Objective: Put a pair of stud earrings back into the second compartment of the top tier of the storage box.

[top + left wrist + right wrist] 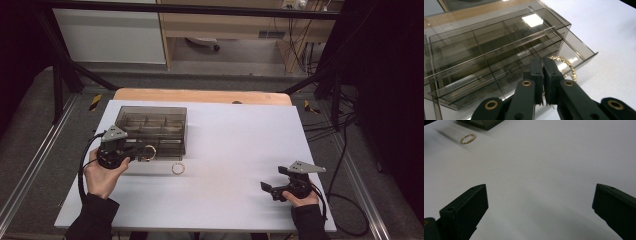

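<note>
Looking at the surface: we saw a white table (225,165), a smoky organiser box (152,125), one gold bracelet (178,168) lying loose.
Left gripper (543,75): closed on another gold bracelet (566,65).
Right gripper (539,202): wide open, empty.
Room: grey floor (30,150).

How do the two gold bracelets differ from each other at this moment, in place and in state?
The gold chain bracelet in the left gripper is pinched between shut jaws, at the open drawer of the smoky transparent plastic organiser box; the other gold chain bracelet lies free and flat on the white table, clear of the box. The right gripper stands open, apart from both. Both are gold rings of chain.
</note>
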